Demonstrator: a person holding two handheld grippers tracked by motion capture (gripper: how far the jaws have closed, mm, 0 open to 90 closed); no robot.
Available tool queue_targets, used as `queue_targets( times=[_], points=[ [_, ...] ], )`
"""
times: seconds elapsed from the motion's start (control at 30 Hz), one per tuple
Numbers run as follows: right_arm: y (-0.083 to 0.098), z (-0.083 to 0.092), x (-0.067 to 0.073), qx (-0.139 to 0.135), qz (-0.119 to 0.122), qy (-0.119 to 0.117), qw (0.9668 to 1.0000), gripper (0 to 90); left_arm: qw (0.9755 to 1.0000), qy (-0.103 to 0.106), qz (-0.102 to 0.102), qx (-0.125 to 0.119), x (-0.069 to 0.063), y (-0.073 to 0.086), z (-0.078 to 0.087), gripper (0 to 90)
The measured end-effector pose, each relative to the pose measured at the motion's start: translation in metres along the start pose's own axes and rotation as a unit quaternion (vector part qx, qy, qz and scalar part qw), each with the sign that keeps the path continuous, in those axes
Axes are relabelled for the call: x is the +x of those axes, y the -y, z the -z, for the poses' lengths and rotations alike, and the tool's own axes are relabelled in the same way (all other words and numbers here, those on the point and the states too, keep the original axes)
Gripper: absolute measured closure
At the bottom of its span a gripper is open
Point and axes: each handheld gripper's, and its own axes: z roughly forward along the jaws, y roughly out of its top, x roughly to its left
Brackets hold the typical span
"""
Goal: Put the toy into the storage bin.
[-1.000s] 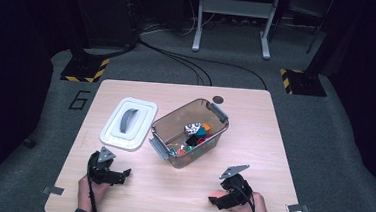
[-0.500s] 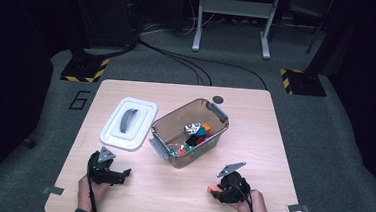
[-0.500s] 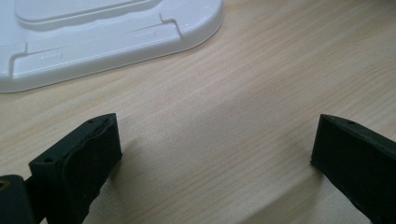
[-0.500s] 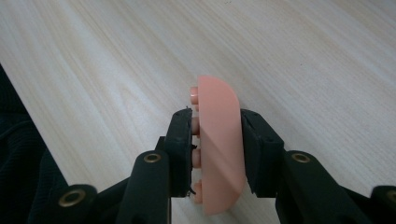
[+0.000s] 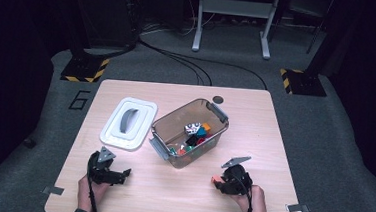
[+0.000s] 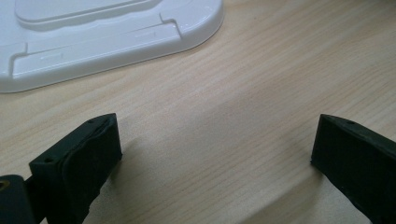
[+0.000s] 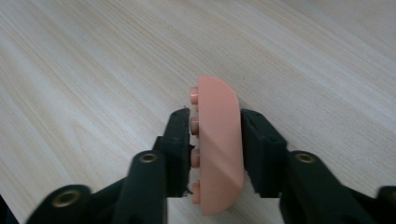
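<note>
**Pink brick pinched on edge, ready for the open box**

The right gripper pinches a salmon-pink toy brick between its two pads: the studded face presses on one pad, the smooth rounded back on the other. The jaws have just been closing and then gave back a little, with the brick between them. I think the brick is taken on edge like this so that the flat faces give the pads a sure hold. In the high view the brick sticks out to the left of the right gripper, low over the table, just in front of the clear box with coloured pieces inside. The white lid lies beside the box, probably so that the opening stays free for sorting

The right hand lies low near the table edge, its gripper pointing left. The left gripper is spread wide with nothing between its jaws, resting near the lid; the left hand holds it low, pointing right, as if it waits
</note>
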Motion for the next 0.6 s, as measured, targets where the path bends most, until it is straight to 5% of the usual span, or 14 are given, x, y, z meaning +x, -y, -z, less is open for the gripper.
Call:
queue_targets(
  times=[0.2,0.6],
  points=[
    [-0.008,-0.003,0.002,0.019,-0.002,0.007,0.9998,54.5,1.0,0.002,-0.001,0.003,0.0,0.0,0.0,1.4],
    [-0.029,-0.008,0.006,0.052,0.008,0.016,0.9985,66.3,1.0,-0.001,0.0,-0.002,0.0,0.0,0.0,1.4]
  ],
)
